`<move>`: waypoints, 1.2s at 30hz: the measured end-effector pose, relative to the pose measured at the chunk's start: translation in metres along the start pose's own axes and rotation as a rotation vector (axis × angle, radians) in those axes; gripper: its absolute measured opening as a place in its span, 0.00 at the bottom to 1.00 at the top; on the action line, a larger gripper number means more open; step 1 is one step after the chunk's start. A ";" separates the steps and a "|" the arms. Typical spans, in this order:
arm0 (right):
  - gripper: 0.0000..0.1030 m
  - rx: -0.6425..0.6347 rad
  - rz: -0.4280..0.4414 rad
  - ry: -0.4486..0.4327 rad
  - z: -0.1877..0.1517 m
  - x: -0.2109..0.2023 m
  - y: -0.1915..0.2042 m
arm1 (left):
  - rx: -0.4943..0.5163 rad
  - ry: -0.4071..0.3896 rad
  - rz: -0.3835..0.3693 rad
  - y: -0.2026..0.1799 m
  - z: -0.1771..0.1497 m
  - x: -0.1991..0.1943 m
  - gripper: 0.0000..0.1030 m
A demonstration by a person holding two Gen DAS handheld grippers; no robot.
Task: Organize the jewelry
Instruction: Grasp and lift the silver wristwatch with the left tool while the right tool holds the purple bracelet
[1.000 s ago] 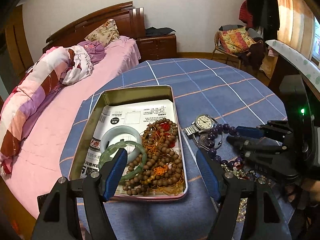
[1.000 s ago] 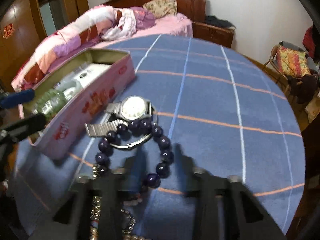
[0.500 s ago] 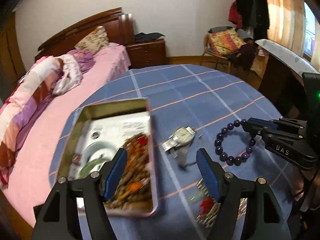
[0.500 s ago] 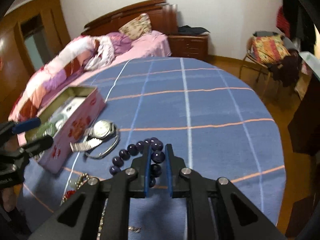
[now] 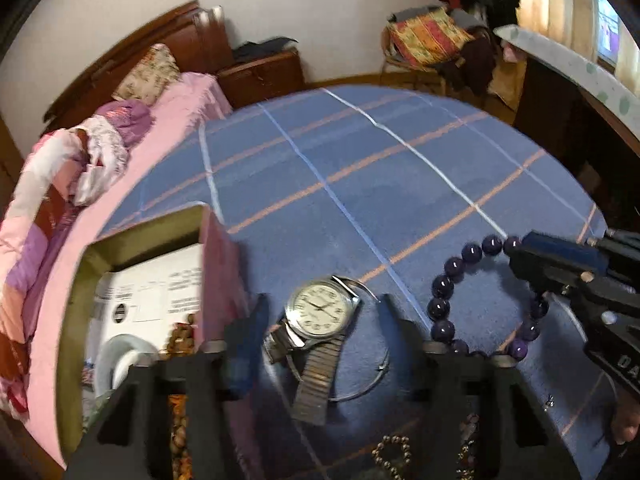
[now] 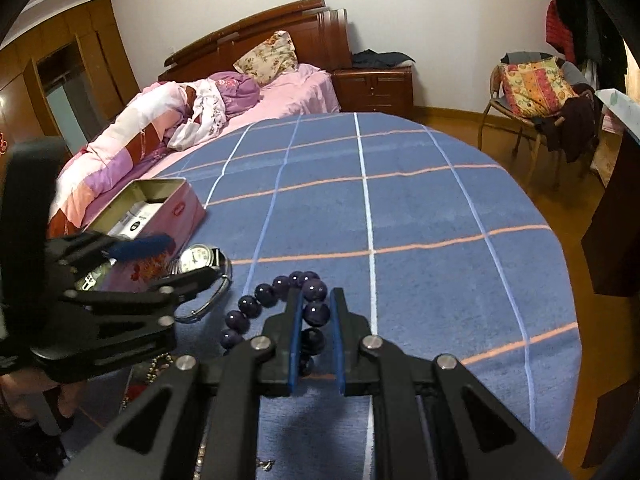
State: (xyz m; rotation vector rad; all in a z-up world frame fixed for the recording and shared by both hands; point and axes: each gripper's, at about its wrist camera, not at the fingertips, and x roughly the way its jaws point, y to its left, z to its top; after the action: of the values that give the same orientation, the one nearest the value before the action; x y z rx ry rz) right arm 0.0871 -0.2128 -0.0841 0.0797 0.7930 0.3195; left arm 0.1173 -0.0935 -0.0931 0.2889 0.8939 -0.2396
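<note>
To the left of my left claw [image 5: 320,320] sits the pink tin box [image 5: 218,264], holding a pale bangle [image 5: 120,356] and brown beads. That claw hangs spread wide, its fingers on either side of the wristwatch [image 5: 320,314] lying on the blue tablecloth [image 5: 360,184]. To the right, my right claw [image 6: 316,314] is pinched onto the purple bead bracelet [image 6: 276,292], with one bead caught between its blue pads [image 6: 296,320].
</note>
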 end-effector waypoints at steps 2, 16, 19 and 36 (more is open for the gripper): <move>0.16 -0.006 0.001 0.000 0.000 0.000 0.002 | 0.026 -0.006 0.010 -0.002 -0.002 0.005 0.43; 0.16 -0.006 0.003 -0.006 -0.002 0.000 0.003 | -0.055 -0.052 -0.035 0.010 -0.006 -0.013 0.36; 0.16 -0.011 0.004 -0.013 -0.002 -0.001 0.004 | -0.078 -0.093 -0.039 0.013 -0.006 -0.031 0.36; 0.16 -0.090 0.044 -0.085 0.011 -0.024 0.032 | -0.148 -0.244 -0.035 0.044 0.005 -0.099 0.36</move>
State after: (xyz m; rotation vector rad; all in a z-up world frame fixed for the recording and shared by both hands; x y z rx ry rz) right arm 0.0710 -0.1892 -0.0535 0.0259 0.6922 0.3905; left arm 0.0750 -0.0456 -0.0053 0.1041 0.6714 -0.2343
